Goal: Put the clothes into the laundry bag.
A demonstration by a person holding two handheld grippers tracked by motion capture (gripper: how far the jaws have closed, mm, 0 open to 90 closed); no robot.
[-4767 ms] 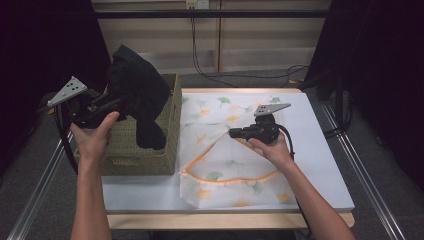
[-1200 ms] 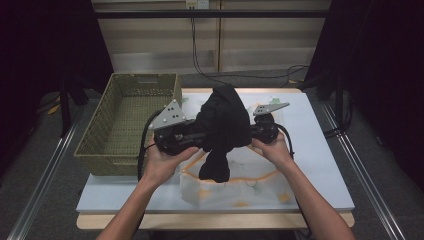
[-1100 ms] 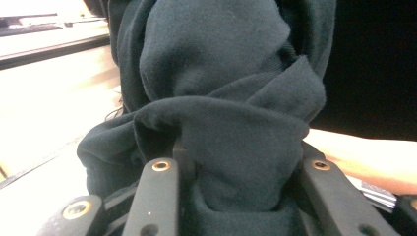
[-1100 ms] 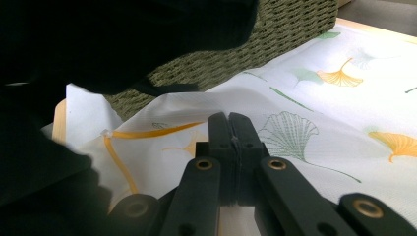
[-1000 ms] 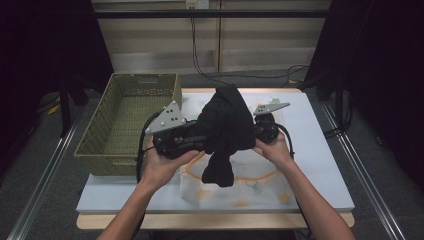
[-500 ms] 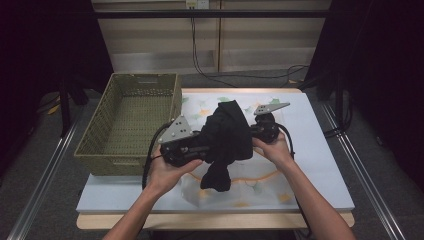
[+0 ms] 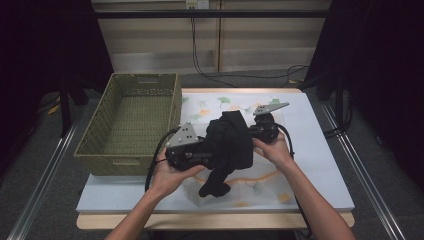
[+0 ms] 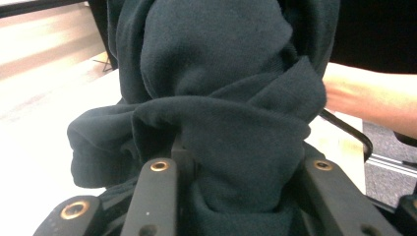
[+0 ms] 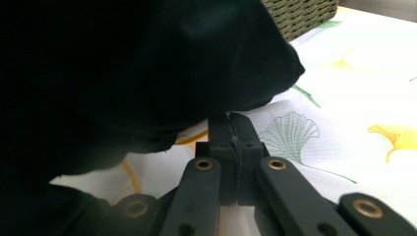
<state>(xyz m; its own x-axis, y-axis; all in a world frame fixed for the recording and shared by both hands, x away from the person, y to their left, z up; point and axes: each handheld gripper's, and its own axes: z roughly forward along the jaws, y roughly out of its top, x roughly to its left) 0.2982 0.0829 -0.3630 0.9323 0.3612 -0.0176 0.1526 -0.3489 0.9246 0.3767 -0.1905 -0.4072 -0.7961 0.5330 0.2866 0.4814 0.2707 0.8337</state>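
Note:
A bunched black garment hangs between my two grippers, just above a white bag printed with leaves and edged in orange. My left gripper comes in from the left and is shut on the garment. In the left gripper view, cloth bulges between and over the jaws of the left gripper. My right gripper sits at the garment's right side. In the right gripper view its jaws are pressed together on a thin edge of the bag, with the garment looming over them.
A green woven basket stands empty at the left of the white table mat. Cables run along the floor behind the table. A bare forearm crosses the right of the left gripper view.
My left gripper carried the black garment from over the basket to above the bag, then lowered it toward the bag's mouth. The right gripper stayed in place.

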